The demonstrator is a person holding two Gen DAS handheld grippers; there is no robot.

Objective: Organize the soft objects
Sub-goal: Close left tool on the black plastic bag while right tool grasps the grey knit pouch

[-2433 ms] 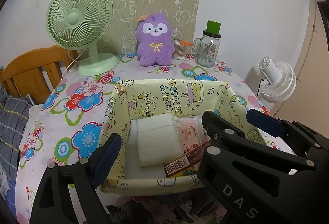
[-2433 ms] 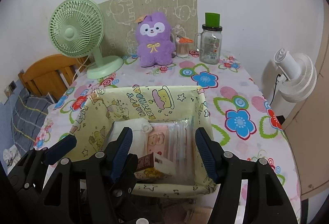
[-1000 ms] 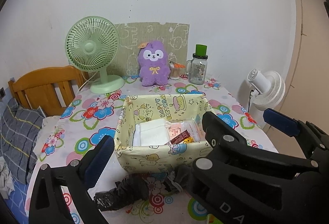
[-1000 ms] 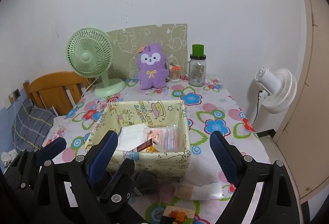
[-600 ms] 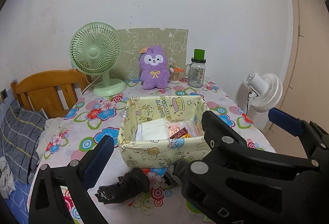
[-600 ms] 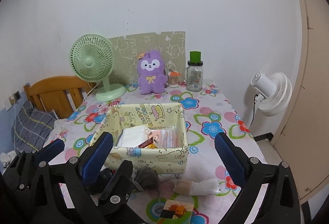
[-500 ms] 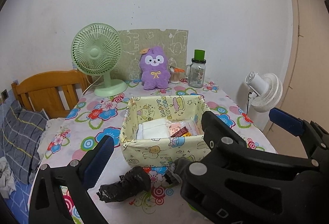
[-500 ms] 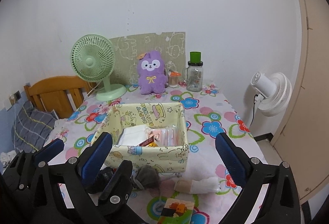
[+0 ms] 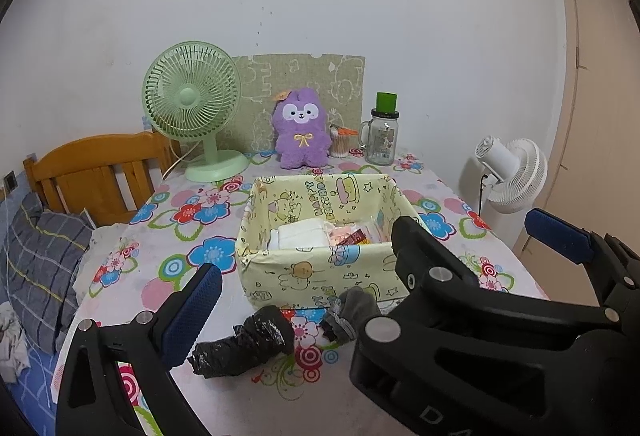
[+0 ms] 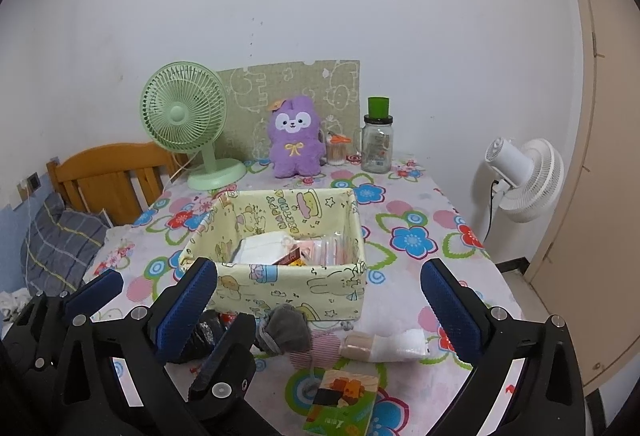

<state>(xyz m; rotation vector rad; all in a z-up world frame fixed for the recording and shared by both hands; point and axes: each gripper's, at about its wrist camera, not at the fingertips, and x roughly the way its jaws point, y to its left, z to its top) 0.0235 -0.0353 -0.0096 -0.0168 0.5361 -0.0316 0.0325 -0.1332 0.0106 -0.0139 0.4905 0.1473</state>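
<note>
Both grippers have drawn back from the box (image 10: 280, 260) since a couple of seconds ago, when their jaws hung right over its contents; now the whole box shows ahead of them, with loose things on the counter (image 10: 420, 236) in front of it. The right gripper (image 10: 320, 296) has just been opening its jaws and they stand as wide as they go, with nothing pressed between them. The left gripper (image 9: 372, 268) also has its jaws spread wide and holds nothing.

Nearest, in front of the box from the right view, lies a small printed card box (image 10: 344, 396). Just beyond it, closer to the box, a white-and-tan roll (image 10: 384, 346) lies on its side. To the roll's left, a grey sock (image 10: 286, 328) is bunched close to the box's front wall. Further left of the sock, a black bag roll (image 9: 244, 340) lies in front of the box.

Inside the box, white folded cloth (image 9: 300, 234) sits to the left, pink packets (image 10: 332, 248) to the right, and a red-brown packet (image 10: 290, 258) leans between them.

Behind the box, along the wall, stand a green fan (image 9: 192, 107) at the left, a purple plush (image 9: 300, 127) in the middle, a small cup of swabs (image 9: 340, 143) just beside it, and a glass jar (image 9: 382, 135) with a green lid. Off the counter, right of the box, stands a white fan (image 10: 524, 175); left of it, a wooden chair (image 9: 96, 171).
</note>
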